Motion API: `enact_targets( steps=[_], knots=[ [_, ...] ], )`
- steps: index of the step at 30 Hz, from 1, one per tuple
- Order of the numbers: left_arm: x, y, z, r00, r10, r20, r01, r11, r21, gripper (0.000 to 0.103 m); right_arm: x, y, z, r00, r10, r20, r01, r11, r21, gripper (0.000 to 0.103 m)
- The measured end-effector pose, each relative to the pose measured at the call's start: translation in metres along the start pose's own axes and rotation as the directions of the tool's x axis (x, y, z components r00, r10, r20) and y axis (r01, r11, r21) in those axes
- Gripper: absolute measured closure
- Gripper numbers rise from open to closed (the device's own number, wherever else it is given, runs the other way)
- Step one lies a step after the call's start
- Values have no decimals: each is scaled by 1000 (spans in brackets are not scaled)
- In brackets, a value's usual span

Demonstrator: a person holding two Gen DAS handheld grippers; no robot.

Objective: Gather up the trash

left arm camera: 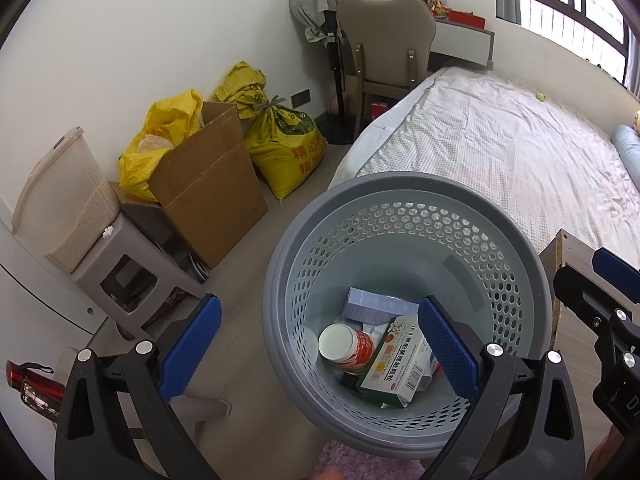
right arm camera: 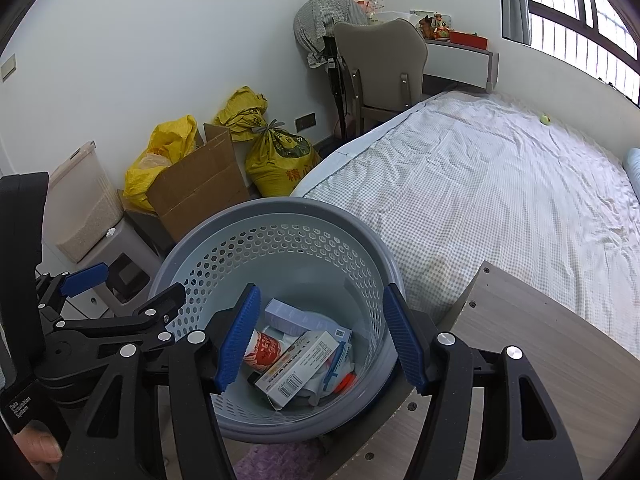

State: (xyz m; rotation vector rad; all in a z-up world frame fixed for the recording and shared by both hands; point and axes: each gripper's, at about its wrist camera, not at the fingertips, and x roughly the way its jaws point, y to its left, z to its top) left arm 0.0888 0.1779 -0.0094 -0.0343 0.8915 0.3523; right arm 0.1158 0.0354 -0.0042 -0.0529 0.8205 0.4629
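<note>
A grey perforated waste basket [left arm camera: 360, 216] [right arm camera: 224, 224] stands on the floor beside the bed. Inside lie a green-and-white medicine box [left arm camera: 394, 364] [right arm camera: 298, 364], a pale blue box [left arm camera: 370, 306] [right arm camera: 286, 314] and a red-and-white cup [left arm camera: 346, 346] [right arm camera: 266, 350]. My left gripper [left arm camera: 320, 348] hovers open over the basket's left rim, nothing between its blue pads [left arm camera: 192, 344]. My right gripper [right arm camera: 320, 340] hangs open above the basket's inside, also empty. The right gripper's blue tip [left arm camera: 614, 270] shows at the left wrist view's right edge.
A brown cardboard box [left arm camera: 208, 196], yellow sacks [left arm camera: 286, 148] and a beige stool with a container [left arm camera: 120, 276] line the wall. A chair [left arm camera: 386, 52] and covered fan stand behind. The bed [right arm camera: 500, 176] fills the right. A wooden board [right arm camera: 520, 340] sits near right.
</note>
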Motion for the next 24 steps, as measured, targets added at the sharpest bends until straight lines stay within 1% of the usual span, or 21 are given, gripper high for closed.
enact_targets(
  steps=[6, 24],
  knots=[
    [-3, -2, 0, 1000, 13, 11, -13, 1000, 12, 6, 0, 0, 0, 1000, 0, 1, 0, 1000, 0, 42],
    [-1, -1, 4, 1000, 5, 0, -5, 1000, 15, 6, -2, 1, 6, 1000, 1, 2, -1, 1000, -1, 42]
  ],
)
